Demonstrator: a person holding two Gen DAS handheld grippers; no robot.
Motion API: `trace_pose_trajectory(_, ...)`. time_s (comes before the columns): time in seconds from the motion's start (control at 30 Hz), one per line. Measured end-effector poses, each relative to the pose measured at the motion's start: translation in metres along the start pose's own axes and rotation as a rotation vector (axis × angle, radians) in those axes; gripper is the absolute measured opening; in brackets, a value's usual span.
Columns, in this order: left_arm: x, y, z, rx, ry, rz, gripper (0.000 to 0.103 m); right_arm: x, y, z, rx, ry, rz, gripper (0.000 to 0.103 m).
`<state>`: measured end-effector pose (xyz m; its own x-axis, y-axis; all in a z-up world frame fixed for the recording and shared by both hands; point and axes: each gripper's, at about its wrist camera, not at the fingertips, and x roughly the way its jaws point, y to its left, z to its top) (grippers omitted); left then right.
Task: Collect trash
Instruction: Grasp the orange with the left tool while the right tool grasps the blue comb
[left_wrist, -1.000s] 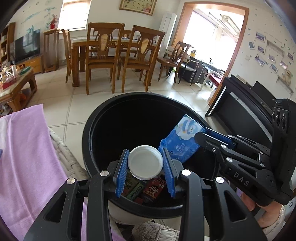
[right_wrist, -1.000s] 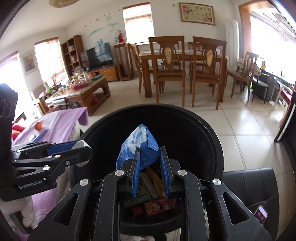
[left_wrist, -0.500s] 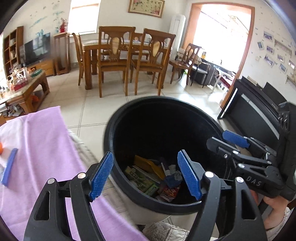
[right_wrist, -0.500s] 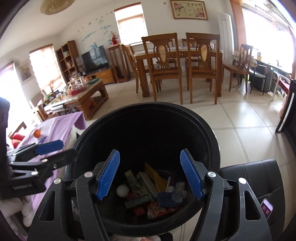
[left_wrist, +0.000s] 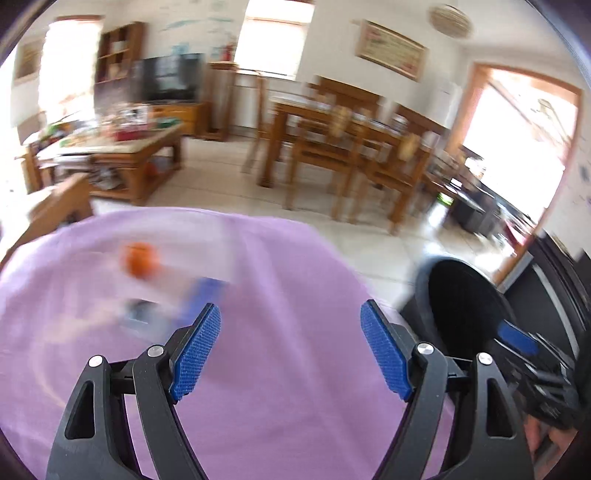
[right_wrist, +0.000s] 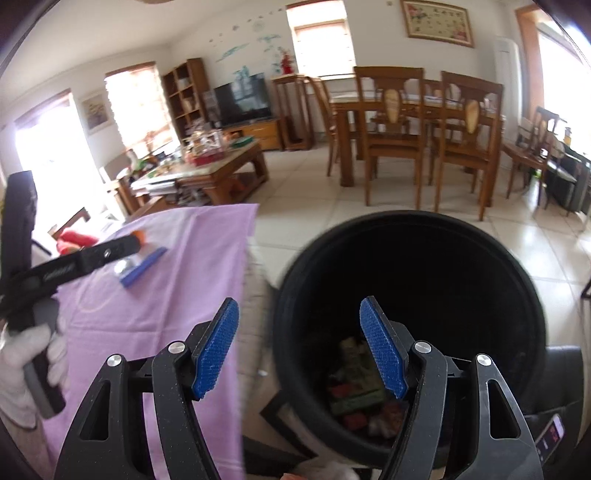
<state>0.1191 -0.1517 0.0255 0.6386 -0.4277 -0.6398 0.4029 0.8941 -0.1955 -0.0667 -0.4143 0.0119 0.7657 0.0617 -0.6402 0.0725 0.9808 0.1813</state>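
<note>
Black bin holds mixed wrappers; right gripper gapes above.

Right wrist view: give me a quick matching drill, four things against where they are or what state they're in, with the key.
Things:
1. black bin
2. blue flat piece
3. right gripper
4. left gripper

Places or states:
A. lies on the purple cloth
B. open, over the bin's left rim
C. on the tiled floor, wrappers at its bottom
D. open, above the cloth

Pairs: 1-C, 2-A, 3-B, 4-D
</note>
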Motion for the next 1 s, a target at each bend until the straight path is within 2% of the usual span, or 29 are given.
trace_pose_trajectory(0.1,0.013,0.053,0.017,-0.048,0.009,0.091,0.077,0.017,0.038,0.014,-0.029,0.021,0.056,0.068)
trace_pose_trajectory(0.23,0.04,0.091,0.034,-0.066,0.053,0.155,0.075,0.052,0.091,0.038,-0.052,0.077,0.128,0.068)
trace_pose_trajectory(0.27,0.043,0.096,0.031,-0.064,0.067,0.161,0.072,0.061,0.102,0.043,-0.054,0.091,0.138,0.068)
trace_pose_trajectory(0.33,0.06,0.104,0.036,-0.047,0.116,0.166,0.059,0.077,0.123,0.052,-0.059,0.118,0.14,0.059)
trace_pose_trajectory(0.37,0.065,0.106,0.036,-0.046,0.131,0.164,0.056,0.088,0.133,0.058,-0.054,0.138,0.141,0.058)
trace_pose_trajectory(0.4,0.07,0.109,0.038,-0.052,0.149,0.152,0.049,0.095,0.141,0.06,-0.049,0.151,0.145,0.056)
trace_pose_trajectory(0.5,0.075,0.115,0.034,-0.066,0.165,0.098,0.045,0.127,0.159,0.07,-0.014,0.216,0.154,0.051)
trace_pose_trajectory(0.6,0.075,0.109,0.028,-0.036,0.171,0.051,0.035,0.153,0.171,0.075,0.012,0.266,0.149,0.045)
trace_pose_trajectory(0.67,0.072,0.106,0.025,0.0,0.161,0.056,0.034,0.169,0.179,0.076,0.032,0.301,0.159,0.045)
trace_pose_trajectory(0.8,0.071,0.121,0.024,-0.065,0.151,-0.013,0.033,0.196,0.194,0.076,0.039,0.349,0.135,0.039)
trace_pose_trajectory(0.83,0.07,0.122,0.023,-0.069,0.143,-0.007,0.033,0.202,0.2,0.076,0.041,0.361,0.126,0.039)
trace_pose_trajectory(0.9,0.065,0.128,0.021,-0.08,0.127,0.001,0.033,0.211,0.209,0.075,0.036,0.358,0.103,0.039)
trace_pose_trajectory(0.97,0.052,0.138,0.022,-0.128,0.092,-0.036,0.033,0.215,0.219,0.075,0.014,0.35,0.084,0.039)
trace_pose_trajectory(1.0,0.043,0.138,0.024,-0.125,0.067,-0.022,0.033,0.218,0.224,0.075,-0.003,0.345,0.069,0.039)
